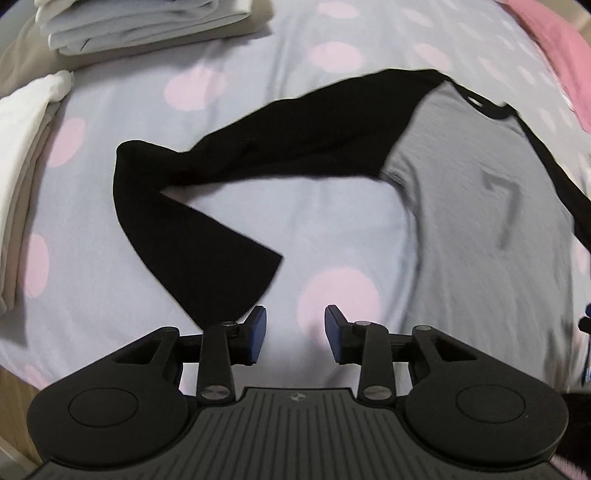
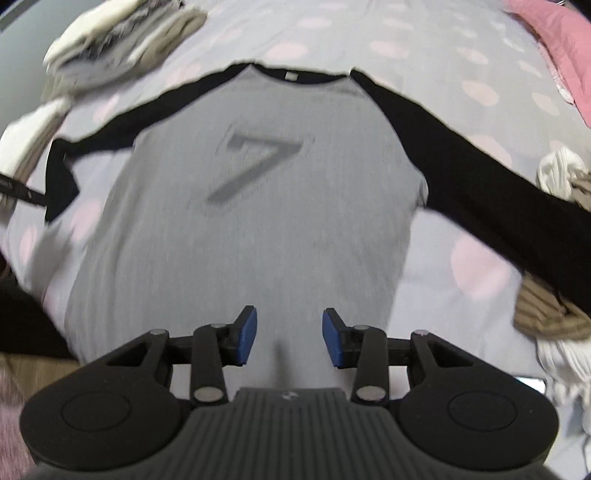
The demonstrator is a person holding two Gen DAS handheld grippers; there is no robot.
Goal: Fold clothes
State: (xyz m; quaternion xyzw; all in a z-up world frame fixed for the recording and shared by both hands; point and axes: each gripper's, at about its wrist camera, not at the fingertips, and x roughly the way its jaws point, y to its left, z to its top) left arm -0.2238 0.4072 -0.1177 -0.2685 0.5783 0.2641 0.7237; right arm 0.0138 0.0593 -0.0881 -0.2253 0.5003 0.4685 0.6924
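A grey raglan shirt (image 2: 266, 206) with black sleeves and a dark "7" on the chest lies flat on the bed, collar away from me. Its left black sleeve (image 1: 207, 206) is bent back on itself, cuff pointing towards my left gripper. The grey body also shows in the left wrist view (image 1: 472, 192). My left gripper (image 1: 294, 334) is open and empty, just above the sheet beside the sleeve cuff. My right gripper (image 2: 289, 338) is open and empty, over the shirt's lower hem area. The right black sleeve (image 2: 480, 177) stretches out to the right.
The bed sheet (image 1: 332, 229) is pale lilac with pink dots. Folded pale clothes (image 1: 147, 26) and a white stack (image 1: 26, 147) lie at the left. A pink cloth (image 2: 554, 44) is at the far right. Unfolded white and tan garments (image 2: 554, 302) lie at the right.
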